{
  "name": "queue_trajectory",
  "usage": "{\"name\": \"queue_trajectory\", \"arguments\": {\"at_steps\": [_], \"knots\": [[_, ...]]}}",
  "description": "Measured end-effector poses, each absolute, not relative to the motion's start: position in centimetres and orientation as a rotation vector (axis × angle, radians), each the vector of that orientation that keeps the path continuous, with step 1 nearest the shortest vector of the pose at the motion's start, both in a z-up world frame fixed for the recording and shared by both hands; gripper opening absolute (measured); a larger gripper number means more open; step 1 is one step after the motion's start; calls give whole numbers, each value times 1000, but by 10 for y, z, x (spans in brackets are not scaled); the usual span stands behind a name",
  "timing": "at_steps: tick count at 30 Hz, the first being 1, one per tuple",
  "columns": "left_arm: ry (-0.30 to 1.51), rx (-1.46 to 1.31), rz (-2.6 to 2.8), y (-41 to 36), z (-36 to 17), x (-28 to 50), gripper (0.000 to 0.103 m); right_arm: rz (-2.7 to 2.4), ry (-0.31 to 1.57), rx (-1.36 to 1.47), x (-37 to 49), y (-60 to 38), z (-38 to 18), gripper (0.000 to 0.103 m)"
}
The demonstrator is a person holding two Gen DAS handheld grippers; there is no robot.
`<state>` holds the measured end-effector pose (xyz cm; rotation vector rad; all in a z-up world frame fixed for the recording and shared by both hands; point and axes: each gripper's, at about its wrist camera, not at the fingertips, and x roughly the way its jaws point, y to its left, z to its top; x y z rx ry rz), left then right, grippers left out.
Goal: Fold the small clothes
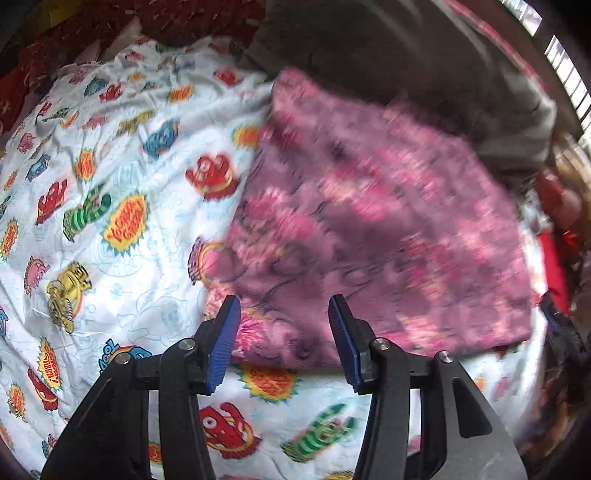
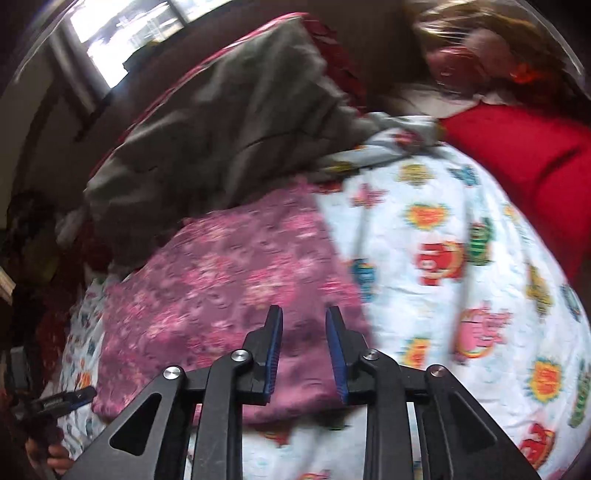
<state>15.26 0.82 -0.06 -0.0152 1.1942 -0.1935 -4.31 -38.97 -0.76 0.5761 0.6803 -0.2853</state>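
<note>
A small pink and purple patterned garment lies flat on a white cartoon-print bedsheet; it also shows in the right wrist view. My left gripper is open and empty, just above the garment's near left corner. My right gripper is open and empty, over the garment's near right edge. Its dark body shows at the right edge of the left wrist view. The left gripper shows at the lower left of the right wrist view.
A grey cloth lies heaped behind the garment. A red cushion sits at the far right of the bed. A red patterned blanket lies beyond the sheet. A window is behind.
</note>
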Motion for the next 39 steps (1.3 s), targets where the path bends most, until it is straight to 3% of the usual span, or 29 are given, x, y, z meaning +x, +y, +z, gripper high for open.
{"name": "queue_trajectory", "arguments": {"at_steps": [4,6,11,17,18,19,20,24,28,33,39], "knots": [[1183,16,-206,10,-5,151,48,-281,912,543,0,-361,-60,28],[1168,-30,-261,13,8,147,48,-323,836,489,-2,-351,-46,33],[1083,-94,-330,-4,43,179,48,-219,734,464,31,-322,-8,33],[1146,45,-184,-42,-1,249,50,-150,771,430,92,-282,-20,33],[1162,68,-166,-43,-12,254,53,-152,837,408,105,-277,-36,34],[1133,88,-147,-45,-17,255,64,-155,884,375,109,-274,-49,34],[1102,100,-133,-44,-16,252,68,-157,846,326,108,-270,-49,34],[1098,48,-147,-37,-9,248,66,-155,803,342,111,-276,-27,30],[1067,39,-151,-42,-7,247,66,-286,689,381,113,-309,-7,34],[1048,114,-132,-55,-17,253,69,-386,825,459,125,-359,-42,40],[1058,93,-126,-53,-14,253,69,-289,731,468,120,-333,-12,41]]}}
